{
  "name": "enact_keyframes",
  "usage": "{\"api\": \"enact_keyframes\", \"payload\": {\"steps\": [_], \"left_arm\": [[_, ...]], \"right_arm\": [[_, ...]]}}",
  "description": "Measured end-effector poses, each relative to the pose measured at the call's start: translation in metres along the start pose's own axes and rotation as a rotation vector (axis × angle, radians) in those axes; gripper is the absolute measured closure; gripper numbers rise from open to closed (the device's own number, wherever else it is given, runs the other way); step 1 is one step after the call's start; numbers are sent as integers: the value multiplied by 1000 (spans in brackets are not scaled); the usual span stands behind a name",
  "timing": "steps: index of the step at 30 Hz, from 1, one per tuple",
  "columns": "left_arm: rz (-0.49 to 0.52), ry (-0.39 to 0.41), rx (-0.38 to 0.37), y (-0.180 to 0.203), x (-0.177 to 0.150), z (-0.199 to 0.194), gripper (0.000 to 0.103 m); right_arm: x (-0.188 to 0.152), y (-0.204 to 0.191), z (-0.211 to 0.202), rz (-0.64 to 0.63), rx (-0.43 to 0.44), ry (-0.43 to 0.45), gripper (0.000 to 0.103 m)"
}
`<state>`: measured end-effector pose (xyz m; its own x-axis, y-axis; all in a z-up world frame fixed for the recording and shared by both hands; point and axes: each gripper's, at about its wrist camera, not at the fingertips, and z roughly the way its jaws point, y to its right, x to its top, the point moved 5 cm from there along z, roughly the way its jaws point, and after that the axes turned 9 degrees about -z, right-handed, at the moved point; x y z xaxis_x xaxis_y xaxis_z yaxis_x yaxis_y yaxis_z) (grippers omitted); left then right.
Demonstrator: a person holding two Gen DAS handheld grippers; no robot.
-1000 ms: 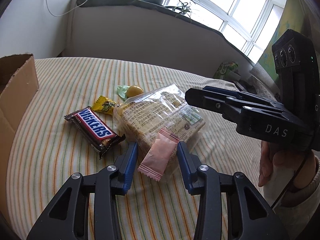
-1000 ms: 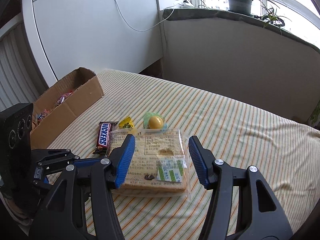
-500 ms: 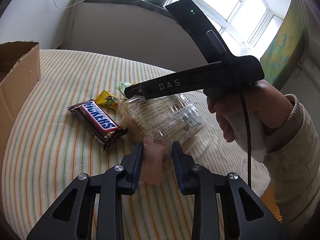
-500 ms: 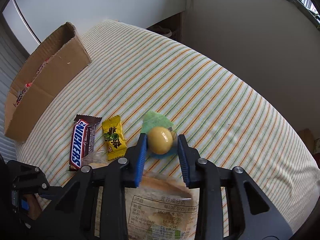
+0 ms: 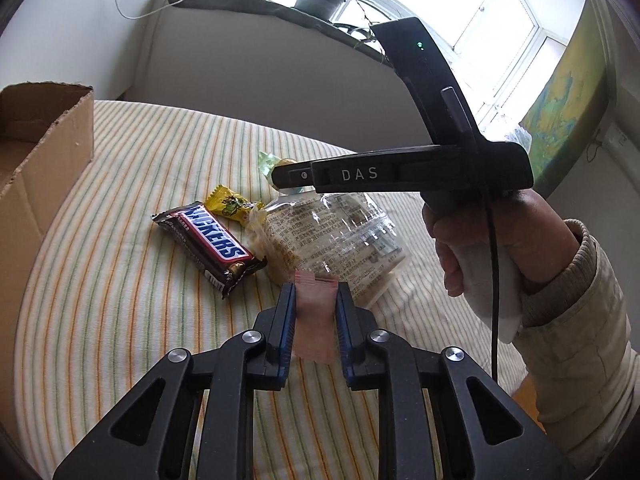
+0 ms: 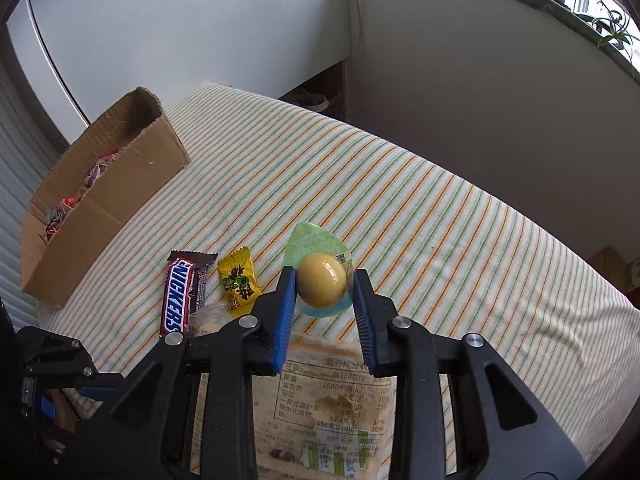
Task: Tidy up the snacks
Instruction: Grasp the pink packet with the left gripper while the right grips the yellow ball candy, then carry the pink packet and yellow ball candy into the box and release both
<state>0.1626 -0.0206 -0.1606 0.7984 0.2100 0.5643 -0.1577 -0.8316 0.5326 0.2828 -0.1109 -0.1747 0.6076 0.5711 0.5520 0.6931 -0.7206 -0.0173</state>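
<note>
On the striped tablecloth [image 5: 120,300] lie a Snickers bar [image 5: 208,240], a small yellow candy [image 5: 230,205] and a clear pack of crackers [image 5: 332,236]. A pink sachet [image 5: 314,320] sits between the blue pads of my left gripper [image 5: 315,292], whose jaws are closing and press on its sides. In the right wrist view my right gripper [image 6: 324,276] is shut on a yellow jelly cup [image 6: 322,286] with a green lid, just beyond the cracker pack [image 6: 336,400]. The Snickers bar [image 6: 178,300] and yellow candy [image 6: 238,284] lie to its left.
An open cardboard box [image 6: 132,176] holding several wrapped snacks stands at the table's left edge, also seen as the box [image 5: 44,152] in the left wrist view. A hand and pale sleeve [image 5: 560,300] hold the right gripper's handle. A low wall with potted plants runs behind the table.
The left jaws have closed in onto the pink sachet. The right gripper swung forward over the cracker pack, dipped down and closed around the yellow jelly cup.
</note>
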Motion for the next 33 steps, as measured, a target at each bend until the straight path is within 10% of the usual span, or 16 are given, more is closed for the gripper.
{"api": "enact_keyframes", "payload": {"steps": [21,33], "left_arm": [[131,199,4,58,24,-66,85],[156,326,-38,60,23,-135,85]], "right_arm": [[-36,-12,-148,174,-146,364,74],[-21,-83,-185,103,-200,379,74]]}}
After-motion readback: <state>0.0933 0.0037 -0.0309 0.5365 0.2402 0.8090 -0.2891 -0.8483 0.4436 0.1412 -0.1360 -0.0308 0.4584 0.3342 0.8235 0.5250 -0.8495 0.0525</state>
